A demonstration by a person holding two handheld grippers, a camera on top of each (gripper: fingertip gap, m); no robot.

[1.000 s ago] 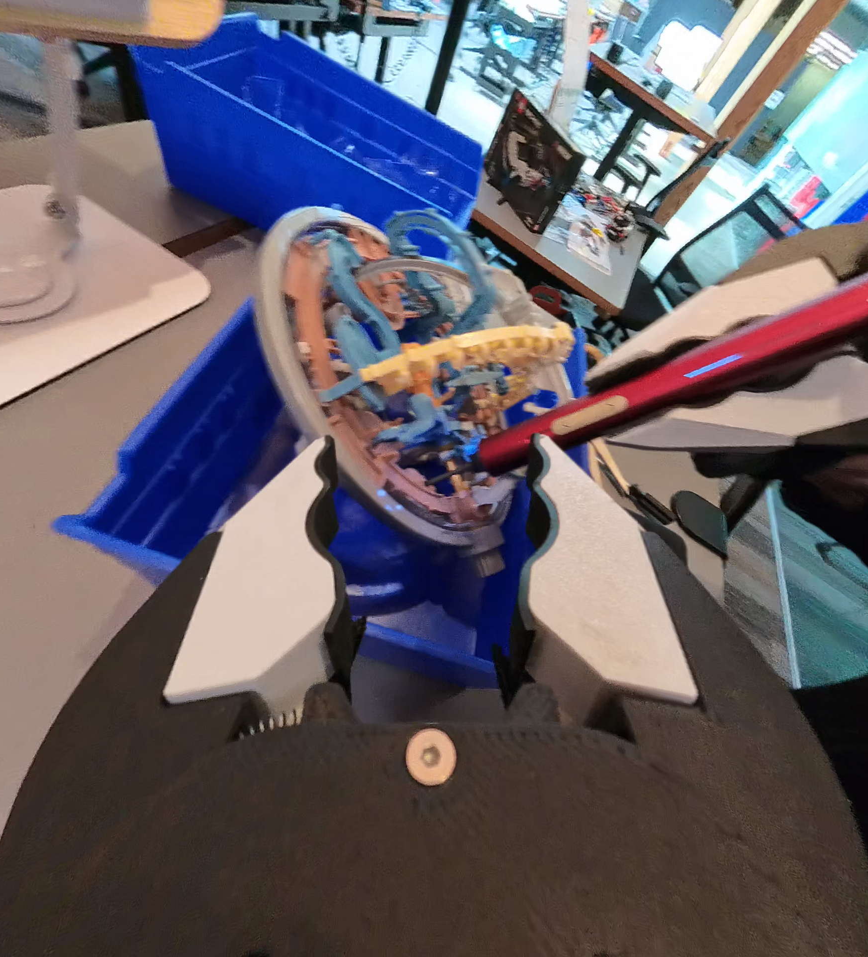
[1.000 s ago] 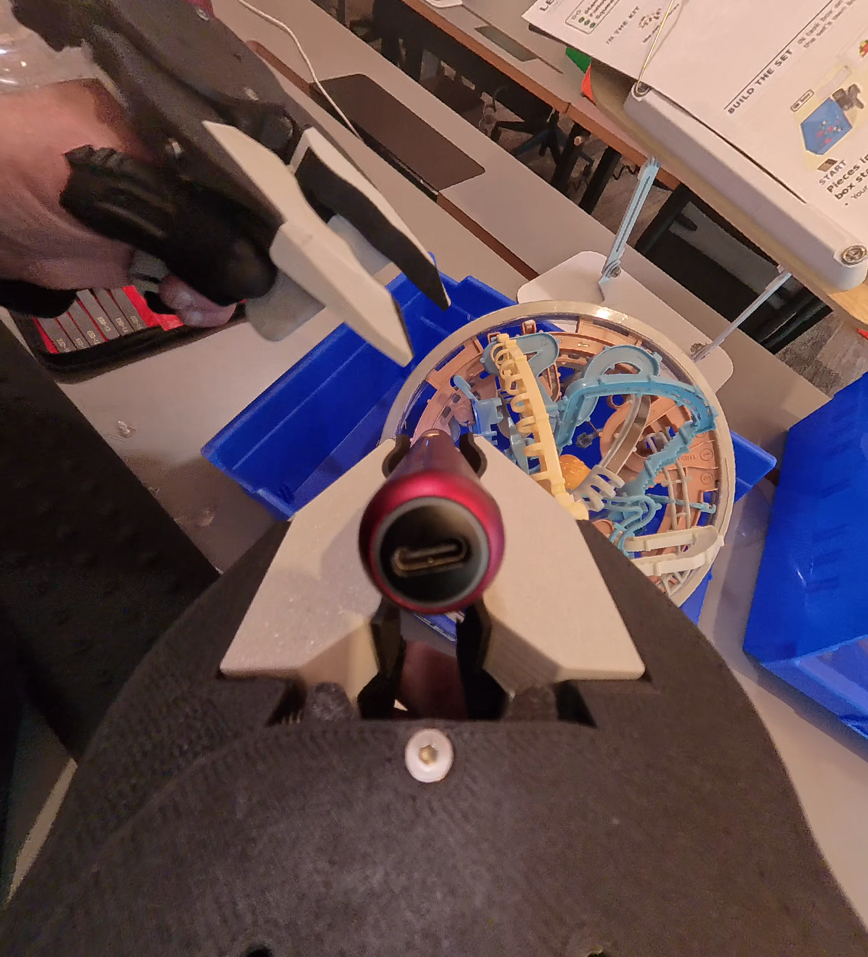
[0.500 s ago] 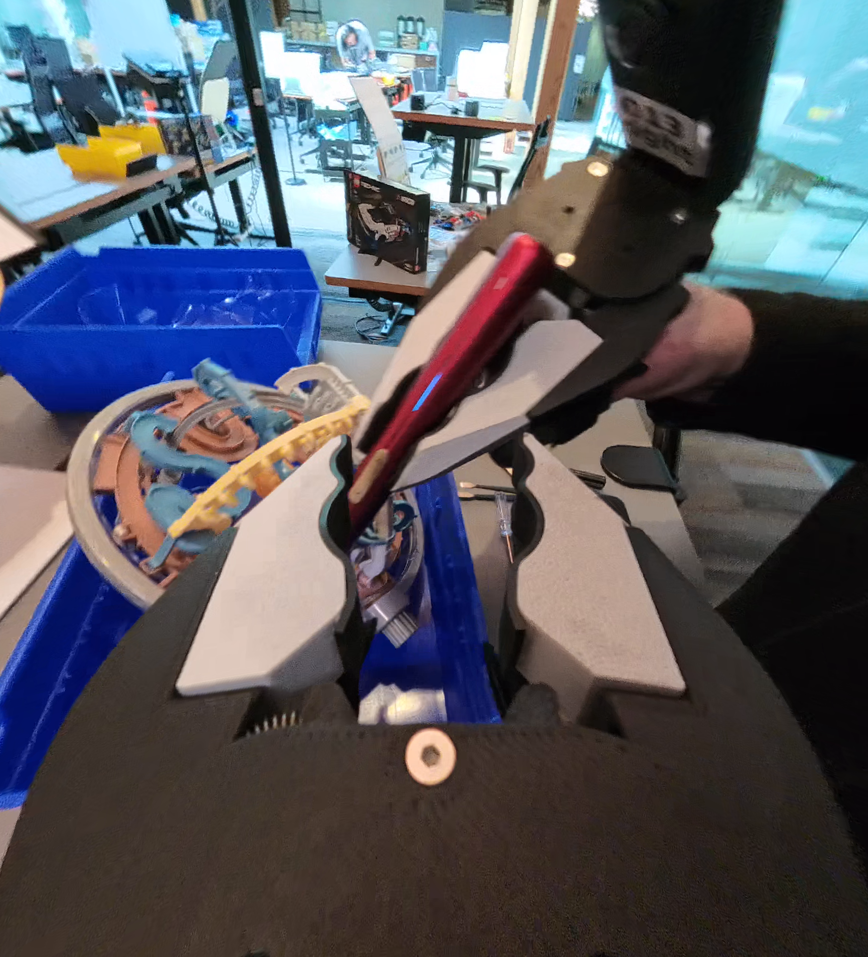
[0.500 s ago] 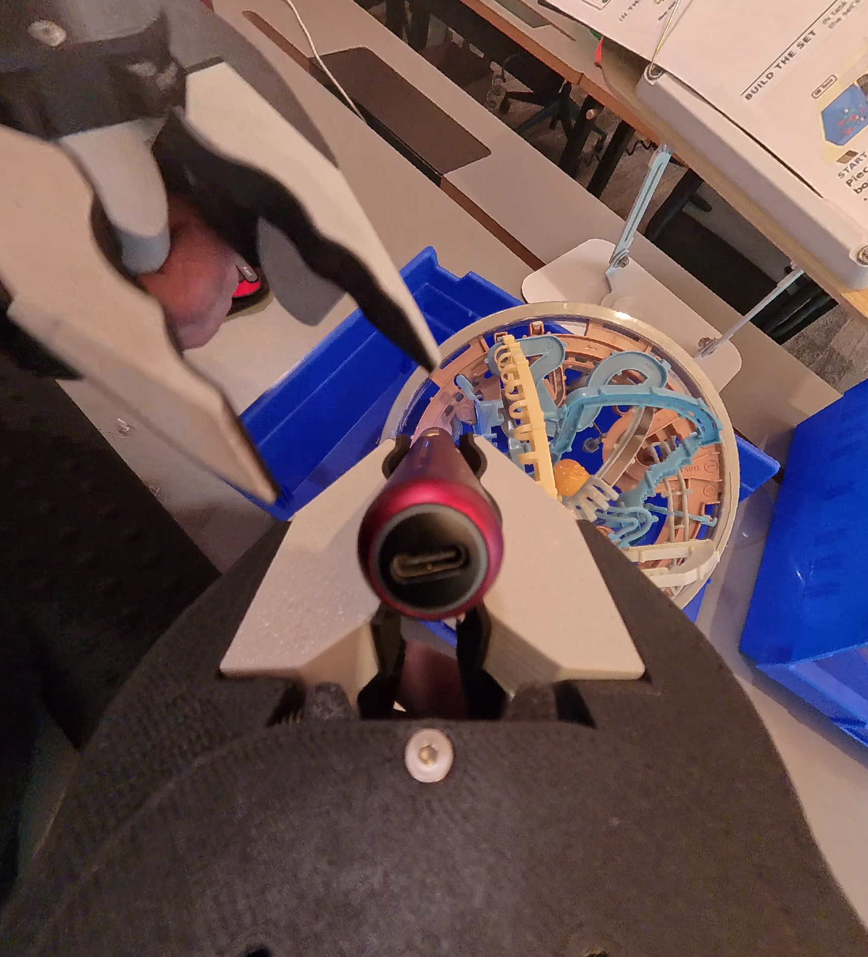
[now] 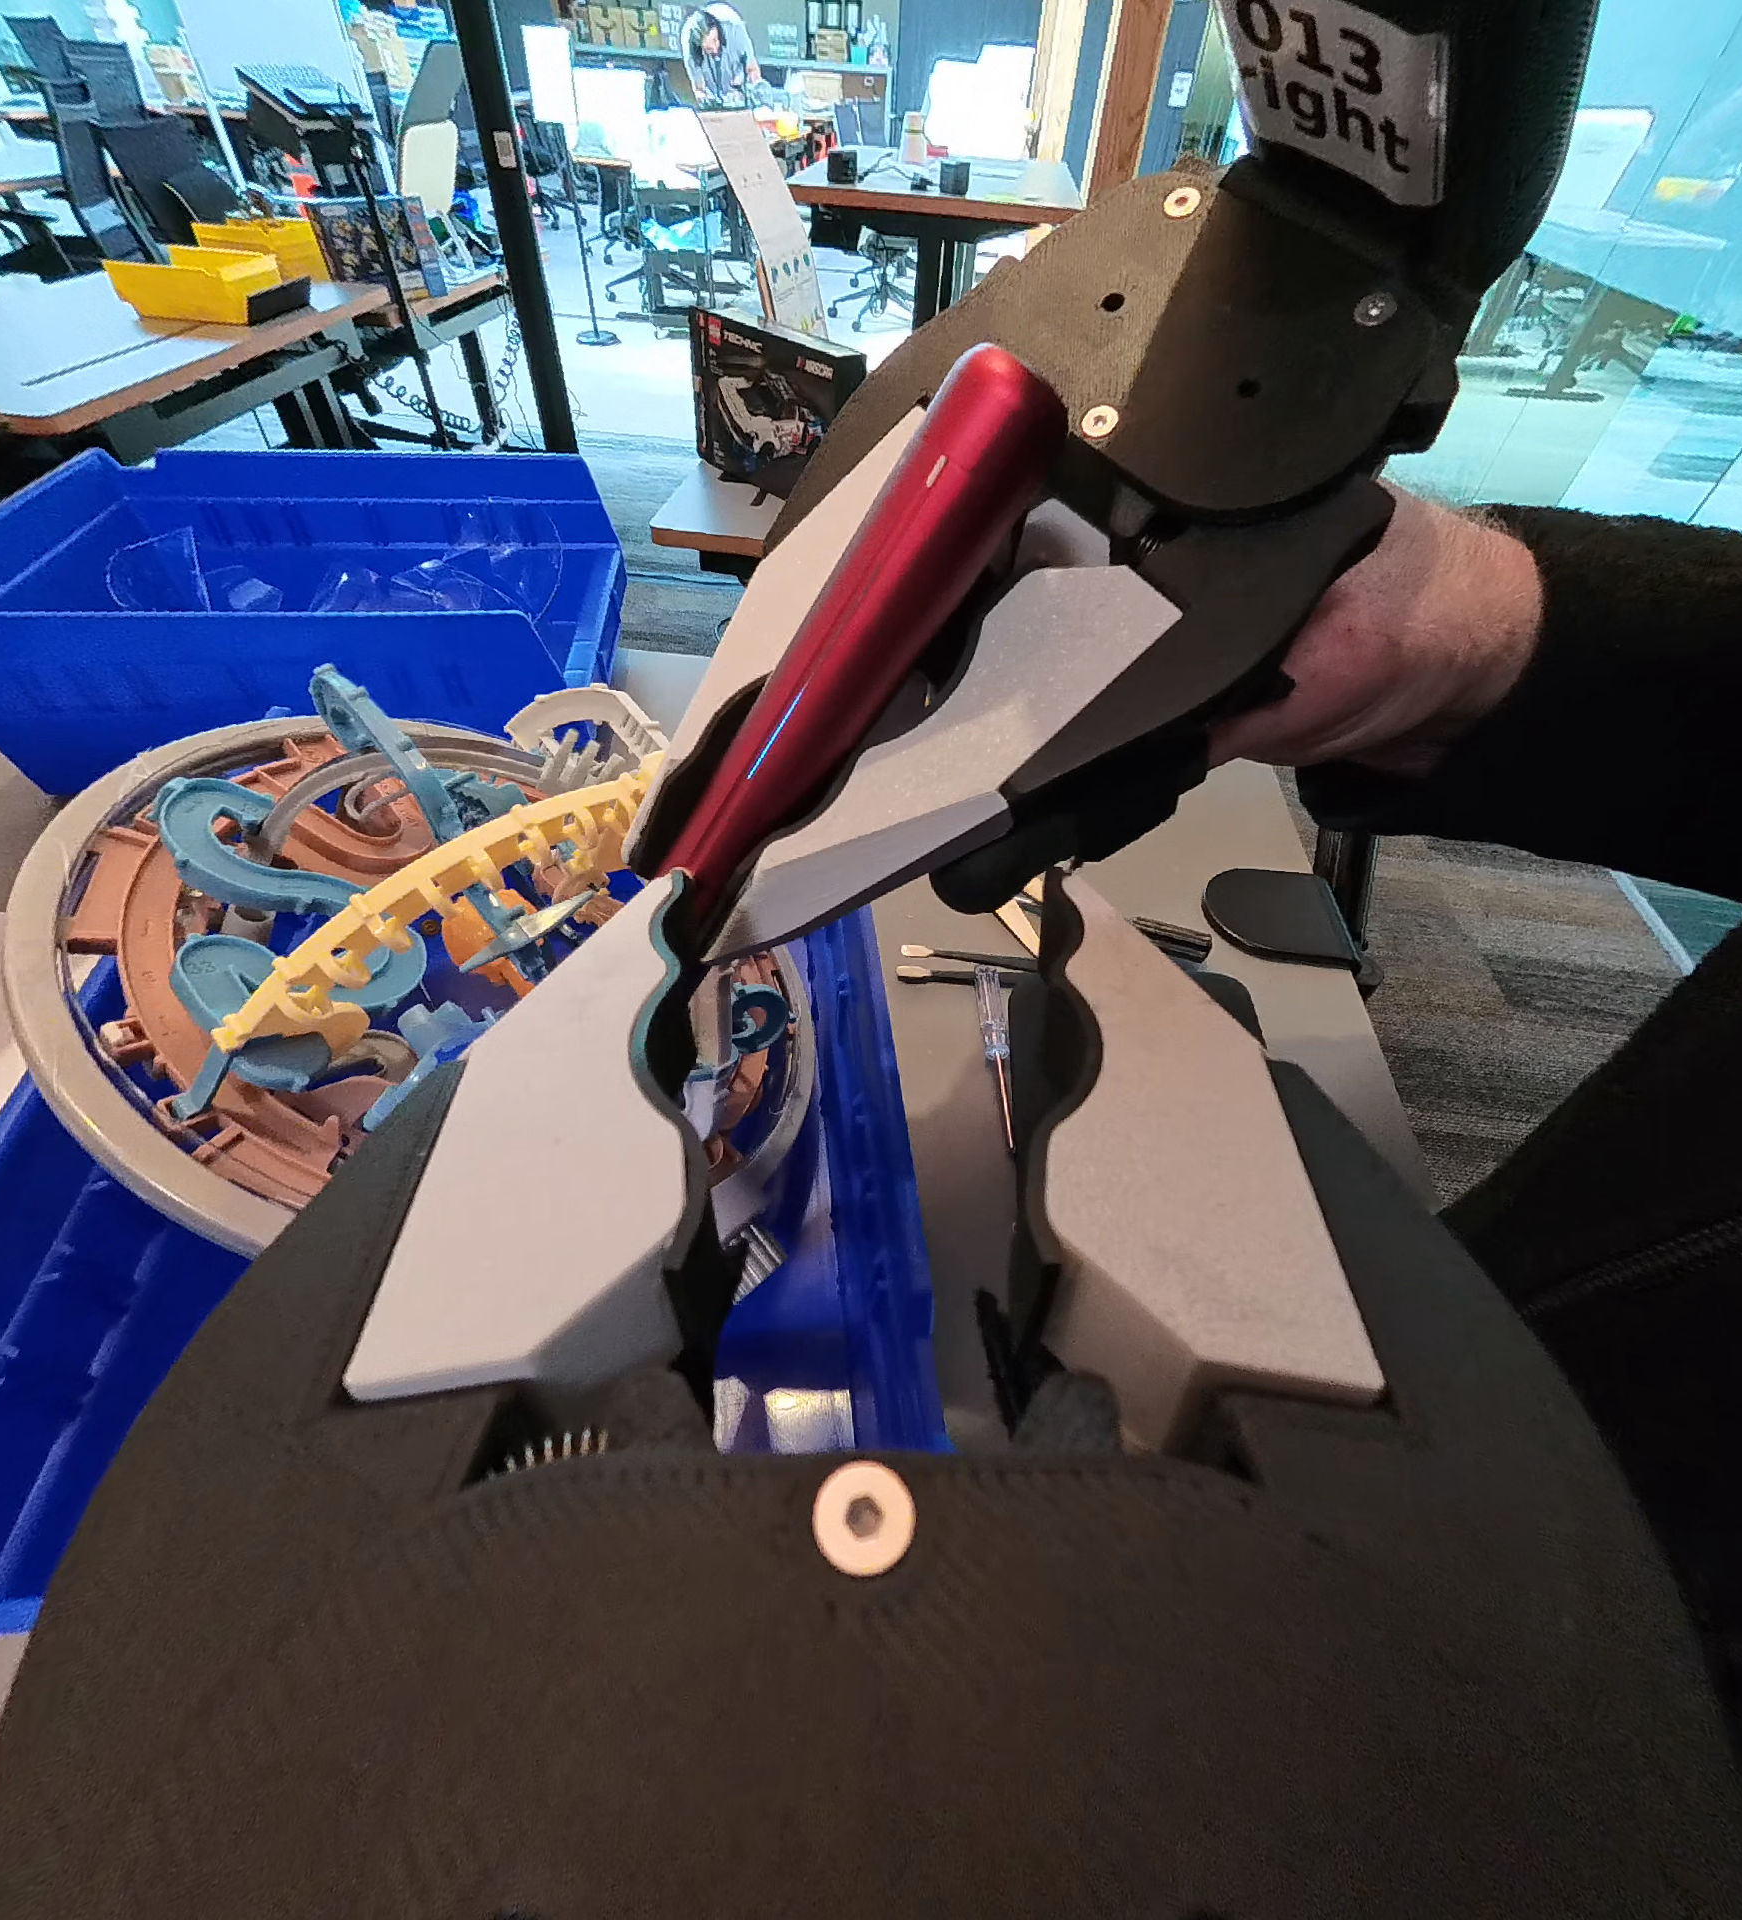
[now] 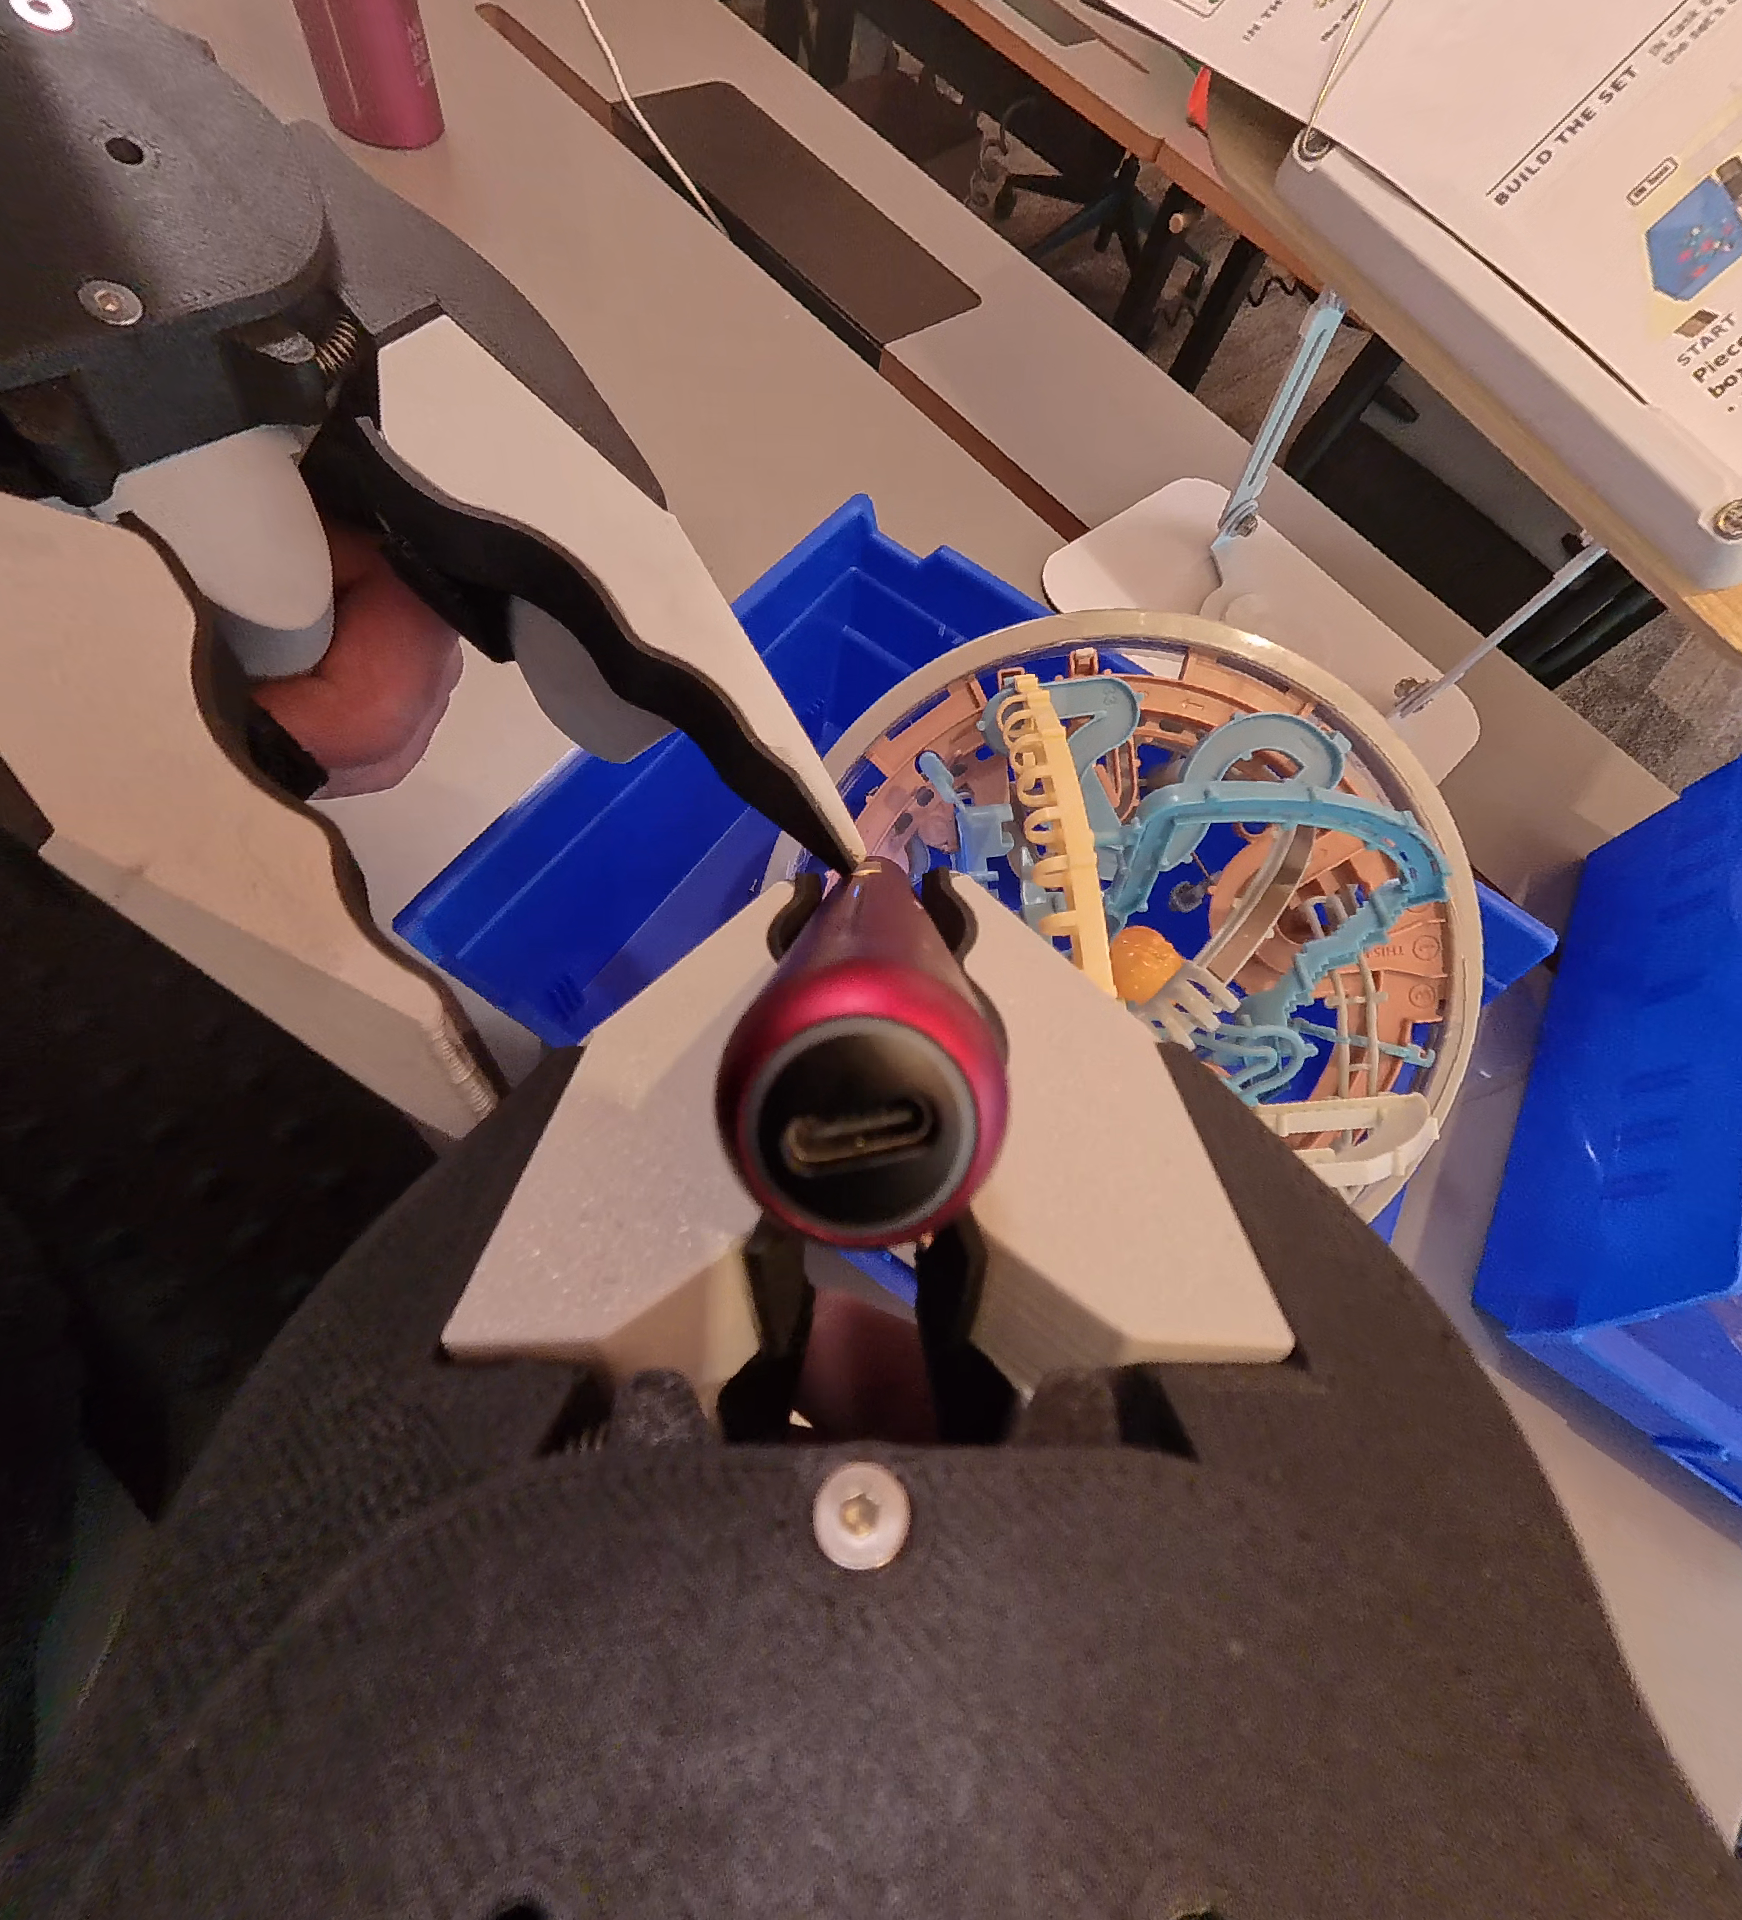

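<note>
Red tool slanted down into the maze ball

The right gripper (image 6: 862, 894) pinched a glossy red cylindrical tool (image 5: 851, 644), tip toward seven o'clock; the left gripper (image 5: 862, 935) stood spread beside it.

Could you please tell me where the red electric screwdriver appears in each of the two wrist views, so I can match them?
Left wrist view: the red screwdriver slants from upper centre down to the middle, clamped in the right claw.
Right wrist view: the screwdriver sits at the centre, its charging-port end facing the camera.
Shared landmark: the round maze toy in the blue bin.
</note>
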